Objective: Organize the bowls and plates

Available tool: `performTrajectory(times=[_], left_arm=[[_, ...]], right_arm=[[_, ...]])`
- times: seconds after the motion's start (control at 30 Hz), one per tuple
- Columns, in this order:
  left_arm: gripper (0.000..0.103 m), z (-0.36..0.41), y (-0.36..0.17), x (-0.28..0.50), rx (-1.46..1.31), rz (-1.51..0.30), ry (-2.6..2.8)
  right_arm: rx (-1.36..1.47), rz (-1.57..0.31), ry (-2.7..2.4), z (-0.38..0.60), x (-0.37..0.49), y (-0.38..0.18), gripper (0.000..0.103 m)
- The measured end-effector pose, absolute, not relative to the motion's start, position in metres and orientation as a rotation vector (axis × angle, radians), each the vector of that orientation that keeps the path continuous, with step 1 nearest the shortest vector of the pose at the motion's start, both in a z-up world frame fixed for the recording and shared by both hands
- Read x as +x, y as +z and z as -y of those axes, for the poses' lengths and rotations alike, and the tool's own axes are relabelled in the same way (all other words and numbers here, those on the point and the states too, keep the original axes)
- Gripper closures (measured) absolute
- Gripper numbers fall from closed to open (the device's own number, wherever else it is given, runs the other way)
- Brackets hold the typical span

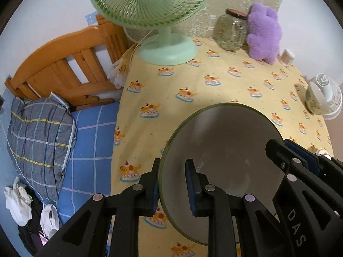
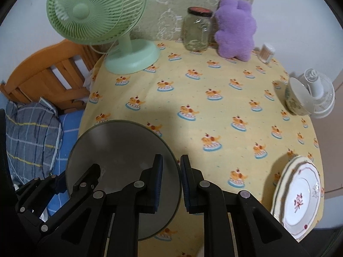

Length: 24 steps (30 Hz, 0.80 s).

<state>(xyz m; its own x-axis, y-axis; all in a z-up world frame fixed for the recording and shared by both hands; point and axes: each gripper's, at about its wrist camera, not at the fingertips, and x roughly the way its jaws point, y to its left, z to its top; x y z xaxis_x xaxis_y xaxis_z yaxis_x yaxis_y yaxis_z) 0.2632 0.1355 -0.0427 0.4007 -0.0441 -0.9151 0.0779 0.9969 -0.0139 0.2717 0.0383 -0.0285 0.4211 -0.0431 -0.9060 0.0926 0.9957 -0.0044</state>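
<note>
Legible markings
White letters "DAS" on the black arm of the right gripper (image 1: 308, 162); red character, not decipherable, at centre of white plate (image 2: 300, 201).

A grey bowl (image 2: 120, 150) fills the lower left, its rim between the right gripper (image 2: 171, 184) jaws. Stacked plates (image 2: 300, 194) sit lower right on the counter (image 2: 193, 90).
</note>
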Motion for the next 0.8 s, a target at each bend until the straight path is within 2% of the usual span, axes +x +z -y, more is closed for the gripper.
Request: performTrajectory(times=[0.8], left_arm=[[0.084, -0.059, 0.011, 0.187, 0.036, -1.117, -0.046]], right_arm=[[0.043, -1.087, -0.016, 0.044, 0.189, 0.029, 0.083]])
